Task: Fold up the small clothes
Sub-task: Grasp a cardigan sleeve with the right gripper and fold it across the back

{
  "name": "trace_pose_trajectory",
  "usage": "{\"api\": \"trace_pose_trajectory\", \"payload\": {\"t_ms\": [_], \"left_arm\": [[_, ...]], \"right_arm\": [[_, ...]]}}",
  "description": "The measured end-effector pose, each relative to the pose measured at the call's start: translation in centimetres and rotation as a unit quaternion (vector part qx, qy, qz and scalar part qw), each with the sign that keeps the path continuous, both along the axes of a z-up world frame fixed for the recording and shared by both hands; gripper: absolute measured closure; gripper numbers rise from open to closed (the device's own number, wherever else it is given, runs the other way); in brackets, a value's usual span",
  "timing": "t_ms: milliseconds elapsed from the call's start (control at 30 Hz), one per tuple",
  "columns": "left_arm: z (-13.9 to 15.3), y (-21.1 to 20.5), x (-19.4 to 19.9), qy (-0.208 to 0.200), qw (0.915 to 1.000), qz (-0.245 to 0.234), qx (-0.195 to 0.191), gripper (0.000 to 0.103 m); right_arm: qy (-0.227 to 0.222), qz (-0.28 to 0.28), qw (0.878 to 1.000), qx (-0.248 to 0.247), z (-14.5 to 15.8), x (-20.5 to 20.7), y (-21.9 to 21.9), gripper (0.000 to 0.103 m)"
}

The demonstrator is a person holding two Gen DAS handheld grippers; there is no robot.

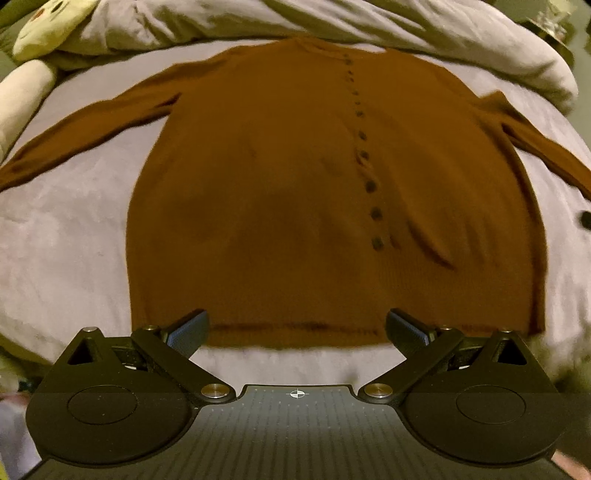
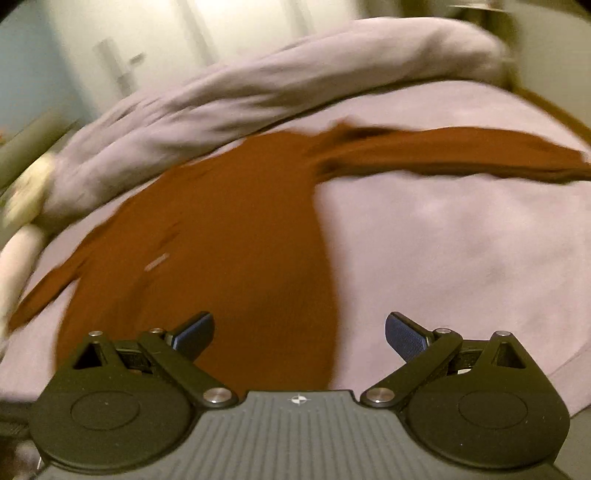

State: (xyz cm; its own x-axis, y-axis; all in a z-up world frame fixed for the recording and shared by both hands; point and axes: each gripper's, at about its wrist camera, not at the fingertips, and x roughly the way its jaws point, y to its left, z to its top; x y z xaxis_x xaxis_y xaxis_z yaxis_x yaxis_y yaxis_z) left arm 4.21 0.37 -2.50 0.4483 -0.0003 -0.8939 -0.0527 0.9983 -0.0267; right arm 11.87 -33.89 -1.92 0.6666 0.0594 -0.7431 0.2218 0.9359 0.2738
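Both our left gripper (image 1: 297,328) and right gripper (image 2: 299,332) gape wide, empty, above the brown cardigan (image 1: 314,184) filling mid-frame.

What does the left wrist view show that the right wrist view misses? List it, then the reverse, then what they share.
Only the left wrist view: the cardigan's row of dark buttons, its bottom hem, and a yellow plush toy at the top left.

Only the right wrist view: a pale door with a handle behind the bed, and one sleeve stretched out to the right.

Both: the brown cardigan spread flat on the lilac bedsheet, the bunched duvet beyond it, and an open, empty hand-held gripper, left and right.
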Motion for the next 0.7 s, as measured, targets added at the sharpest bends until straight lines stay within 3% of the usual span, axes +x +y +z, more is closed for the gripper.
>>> {"api": "trace_pose_trajectory", "payload": {"t_ms": [133, 233, 333, 400, 467, 600, 700], "left_arm": [[-1.4, 1.1, 2.4, -0.005, 0.9995, 0.030, 0.008, 0.000], [-2.5, 1.6, 3.8, -0.005, 0.9989, 0.044, 0.014, 0.000], [-3.6, 1.8, 5.0, -0.003, 0.9986, 0.051, 0.013, 0.000], [-4.4, 1.9, 5.6, 0.005, 0.9983, 0.057, 0.005, 0.000], [-5.2, 1.9, 6.1, 0.012, 0.9980, 0.062, -0.002, 0.000], [-5.7, 1.5, 6.4, 0.016, 0.9983, 0.055, 0.010, 0.000], [-5.9, 1.6, 6.2, 0.012, 0.9988, 0.048, 0.008, 0.000]], "right_arm": [[-0.044, -0.135, 0.988, 0.056, -0.6, 1.5, -10.2, 0.004], [-0.084, -0.213, 0.967, 0.114, -1.3, 1.7, -16.8, 0.004], [-0.090, -0.275, 0.942, 0.169, -2.9, 2.2, -21.4, 0.007], [-0.085, -0.302, 0.931, 0.186, -4.1, 2.7, -23.5, 0.024], [-0.084, -0.318, 0.922, 0.203, -5.3, 3.0, -24.8, 0.030], [-0.091, -0.347, 0.903, 0.235, -6.7, 3.9, -27.0, 0.053], [-0.102, -0.351, 0.900, 0.237, -6.7, 4.3, -27.9, 0.063]]}}
